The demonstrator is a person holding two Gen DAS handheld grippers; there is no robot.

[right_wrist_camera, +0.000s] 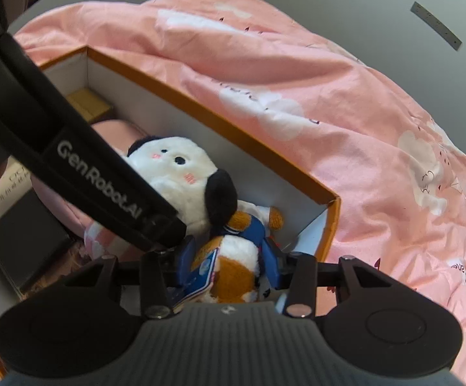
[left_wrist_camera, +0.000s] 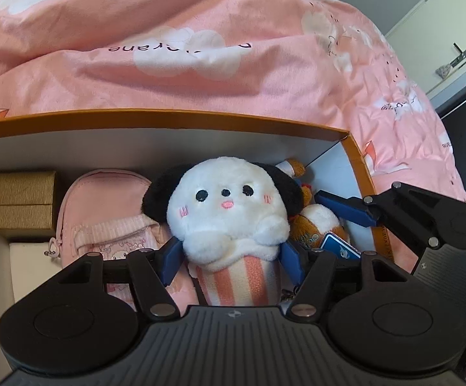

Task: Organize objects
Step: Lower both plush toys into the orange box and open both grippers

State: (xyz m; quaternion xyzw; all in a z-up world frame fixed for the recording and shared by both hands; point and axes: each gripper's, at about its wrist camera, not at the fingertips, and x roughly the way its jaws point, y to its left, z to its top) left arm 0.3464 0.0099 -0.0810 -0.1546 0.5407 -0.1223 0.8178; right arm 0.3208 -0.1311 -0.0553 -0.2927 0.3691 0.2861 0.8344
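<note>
The left hand-held gripper [left_wrist_camera: 231,265] clamps the striped base of a white plush dog with black ears [left_wrist_camera: 229,206], which lies lengthwise, head toward the far wall of the orange-rimmed white cardboard box [left_wrist_camera: 175,119]. The right hand-held gripper [right_wrist_camera: 229,265] grasps a brown-and-white plush toy in blue clothing [right_wrist_camera: 236,257] near the box's right far corner. Beyond lies a bed's pink cloud-print quilt [left_wrist_camera: 200,32].
</note>
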